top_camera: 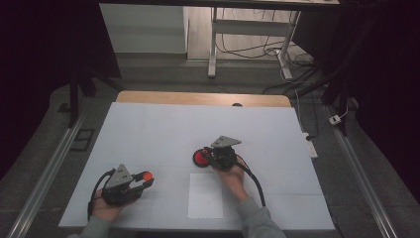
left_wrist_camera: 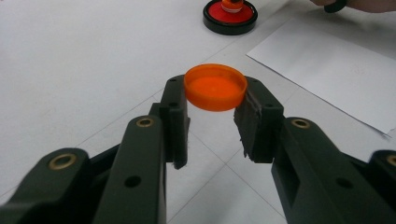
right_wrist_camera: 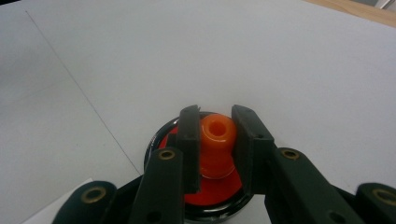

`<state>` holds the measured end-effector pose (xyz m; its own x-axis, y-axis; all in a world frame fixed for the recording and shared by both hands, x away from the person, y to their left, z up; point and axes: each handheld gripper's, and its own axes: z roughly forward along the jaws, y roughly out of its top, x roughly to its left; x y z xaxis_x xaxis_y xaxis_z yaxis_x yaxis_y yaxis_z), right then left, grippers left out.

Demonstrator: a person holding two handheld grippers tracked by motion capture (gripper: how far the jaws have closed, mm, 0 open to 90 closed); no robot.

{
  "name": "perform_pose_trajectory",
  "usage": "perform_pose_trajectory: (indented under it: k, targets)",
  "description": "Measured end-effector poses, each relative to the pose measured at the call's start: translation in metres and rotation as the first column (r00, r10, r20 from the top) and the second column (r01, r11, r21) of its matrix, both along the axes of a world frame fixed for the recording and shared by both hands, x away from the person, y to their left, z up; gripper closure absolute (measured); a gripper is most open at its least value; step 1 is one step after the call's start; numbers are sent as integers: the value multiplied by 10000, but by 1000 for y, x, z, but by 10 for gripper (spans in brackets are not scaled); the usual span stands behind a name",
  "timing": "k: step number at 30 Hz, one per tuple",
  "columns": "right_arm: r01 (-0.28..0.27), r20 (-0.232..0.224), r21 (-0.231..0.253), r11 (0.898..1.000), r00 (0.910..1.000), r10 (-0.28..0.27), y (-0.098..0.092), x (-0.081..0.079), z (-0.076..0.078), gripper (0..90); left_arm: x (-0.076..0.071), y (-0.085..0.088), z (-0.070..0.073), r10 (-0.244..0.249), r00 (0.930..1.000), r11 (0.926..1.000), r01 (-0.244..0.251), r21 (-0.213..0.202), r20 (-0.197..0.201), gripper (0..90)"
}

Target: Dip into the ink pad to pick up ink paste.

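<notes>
An orange round cap [left_wrist_camera: 215, 87] hangs a little above the table, pinched between the pads of my left gripper [left_wrist_camera: 212, 109]; from above the cap [top_camera: 147, 175] shows at the front left, at the tip of the left gripper [top_camera: 145, 179]. A red disc with a black rim [top_camera: 201, 157] lies near the table's middle. An orange nozzle [right_wrist_camera: 216, 136] stands up from that disc [right_wrist_camera: 214, 195], and my right gripper [right_wrist_camera: 215, 140] is shut on the nozzle. In the high view the right gripper [top_camera: 207, 155] reaches the disc from the right.
A white sheet of paper [top_camera: 205, 195] lies on the white table cover [top_camera: 163, 129] between the two hands, near the front edge. In the left gripper view the disc [left_wrist_camera: 229, 16] and the paper [left_wrist_camera: 336, 65] lie farther off. Table legs and cables stand beyond the far edge.
</notes>
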<state>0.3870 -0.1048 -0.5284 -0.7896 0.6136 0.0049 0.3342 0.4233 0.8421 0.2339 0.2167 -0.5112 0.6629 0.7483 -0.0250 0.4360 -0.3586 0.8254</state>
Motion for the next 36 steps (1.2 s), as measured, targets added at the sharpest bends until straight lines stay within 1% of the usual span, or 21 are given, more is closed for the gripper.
perform_pose_trajectory:
  k: [2,4,6,8,10,11,12,13,16,22,25,28,35,36]
  targets:
    - [-18,-33,58,10000,10000,19,0,1,0,727,0,0,0,12,10000,10000,-12,16,0,654]
    - [-32,-22,-62,10000,10000,32,0,1,1,727,0,0,0,14,10000,10000,-14,1,0,654]
    - [-142,-7,-68,9999,9999,142,0,1,1,726,0,0,0,22,10000,10000,-22,-3,5,654]
    - [-74,55,-98,9999,10000,75,-1,1,2,726,0,1,0,34,10000,10000,-34,-17,-5,654]
    - [-9,198,165,9999,9998,5,-4,0,5,726,1,1,-1,39,10000,10000,-39,-24,-19,654]
    - [-25,175,581,9983,9998,15,-6,0,8,726,1,2,-1,53,10000,10000,-53,-25,-18,653]
    - [-28,140,836,9965,9999,17,-9,-1,11,726,1,2,-1,71,10000,10000,-72,-30,-16,653]
    - [-14,179,910,9958,9998,-2,-11,-1,13,726,1,2,-1,71,10000,10000,-72,-30,-16,653]
    - [-7,194,933,9956,9998,-11,-16,-3,18,726,1,2,-1,70,10000,10000,-70,-46,-13,653]
    - [-152,175,1050,9944,9998,134,-24,-7,22,726,1,1,-1,55,10000,10000,-55,-34,-15,653]
    - [-180,156,1030,9945,9997,165,-27,-10,24,726,1,1,-1,65,10000,10000,-65,-39,-15,653]
    - [-204,222,1206,9925,9996,178,-31,-13,26,726,1,1,-1,81,10000,10000,-81,-50,-14,653]
    - [-318,270,1308,9909,9992,285,-40,-21,31,726,2,0,-1,56,10000,10000,-56,-4,-24,653]
    - [-315,272,1388,9898,9992,280,-41,-22,31,726,2,0,-1,57,10000,10000,-57,-1,-26,653]
